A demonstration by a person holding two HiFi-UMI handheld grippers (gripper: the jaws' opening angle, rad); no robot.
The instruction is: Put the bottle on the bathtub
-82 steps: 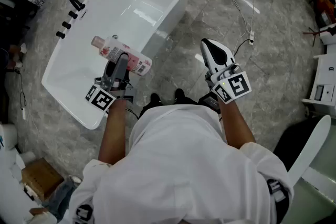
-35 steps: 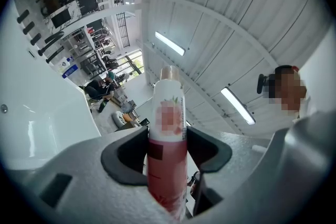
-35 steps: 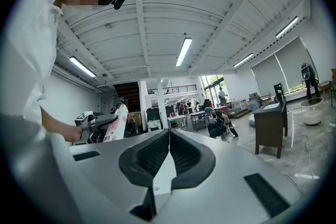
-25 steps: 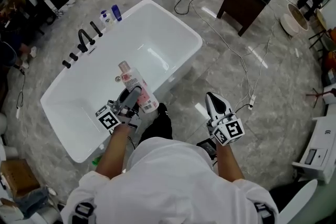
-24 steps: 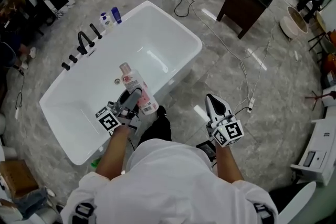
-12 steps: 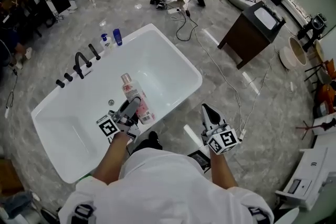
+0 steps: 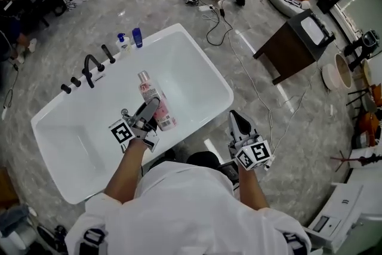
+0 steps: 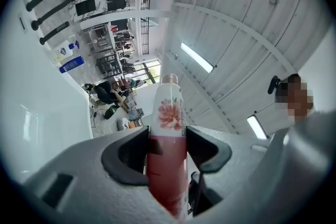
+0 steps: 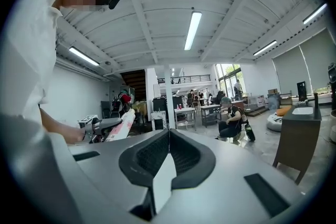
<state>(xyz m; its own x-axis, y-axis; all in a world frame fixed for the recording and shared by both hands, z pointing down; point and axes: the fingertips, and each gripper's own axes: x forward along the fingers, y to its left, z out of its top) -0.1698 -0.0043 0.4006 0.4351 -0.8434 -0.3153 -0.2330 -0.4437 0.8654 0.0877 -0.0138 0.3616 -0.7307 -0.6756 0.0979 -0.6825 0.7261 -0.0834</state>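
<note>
Clamped between dark curved pads of left gripper [image 8: 167,136]: smooth cylindrical pink flower-print plastic bottle [image 8: 169,113], pads pressing both sides, cap pointing away. Held above basin of glossy white rounded bathtub [image 7: 206,116], just past near rim. Right gripper [image 9: 167,157] closed, empty, over grey marble floor [image 7: 274,140] beside tub. On far rim: black faucet [image 7: 91,63], small blue bottle [image 7: 136,37].

One bathtub [image 7: 194,71], one pink bottle [image 7: 148,92], two small bottles [image 7: 122,42] [image 7: 137,37], two tools [image 7: 148,114] [image 7: 236,120], one dark cabinet [image 7: 291,40]

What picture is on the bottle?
A pink flower on the bottle, clearest in the left gripper view.
</note>
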